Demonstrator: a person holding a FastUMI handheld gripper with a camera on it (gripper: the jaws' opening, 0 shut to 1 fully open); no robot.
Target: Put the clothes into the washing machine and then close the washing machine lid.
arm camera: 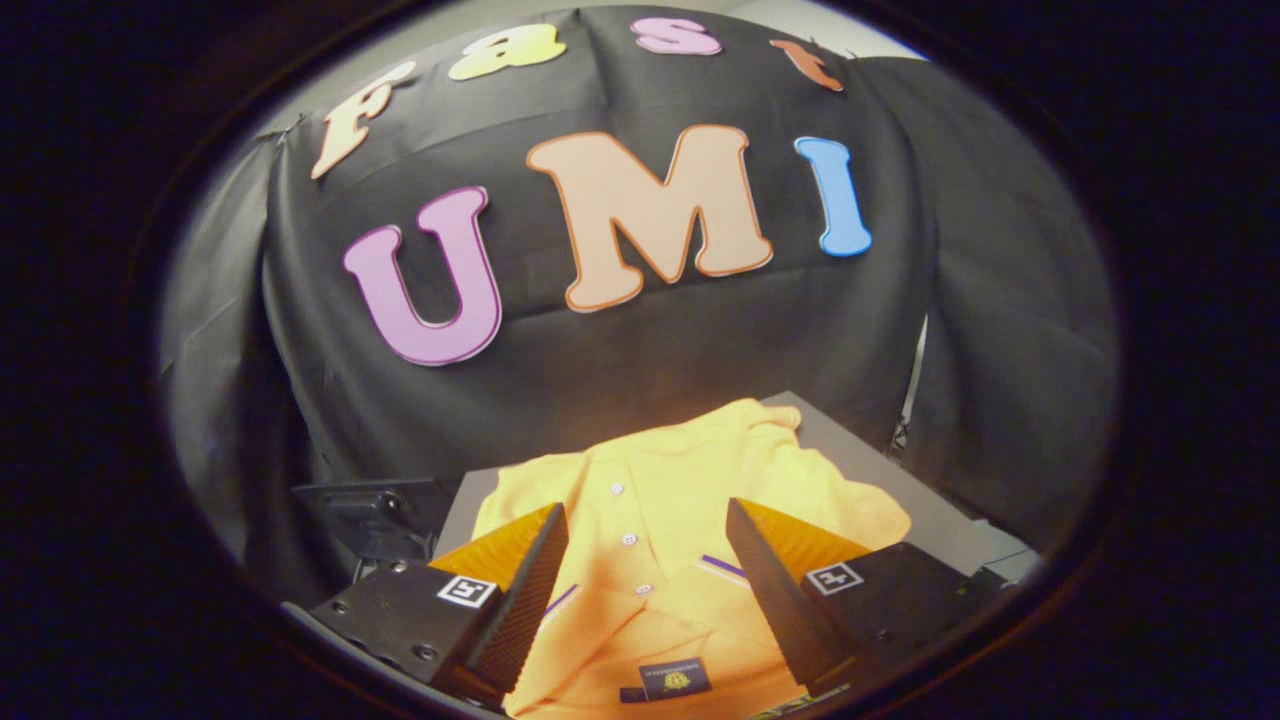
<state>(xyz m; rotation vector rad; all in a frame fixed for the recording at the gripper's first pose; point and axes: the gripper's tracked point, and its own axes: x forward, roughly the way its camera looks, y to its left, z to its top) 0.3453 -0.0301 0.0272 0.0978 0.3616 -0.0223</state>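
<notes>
A yellow polo shirt (690, 500) with white buttons, a purple-striped collar and a dark neck label lies spread on a grey flat surface (880, 470). My gripper (645, 535) hangs just above the shirt's collar and button placket, open wide. The collar and buttons show in the gap between the two fingers (530, 590), and neither finger presses on the cloth.
The black cloth wall stands close behind the grey surface. A dark mount or bracket (375, 510) sits left of the surface, beside the left finger. The grey surface's right edge (960, 520) runs out past the shirt's sleeve.
</notes>
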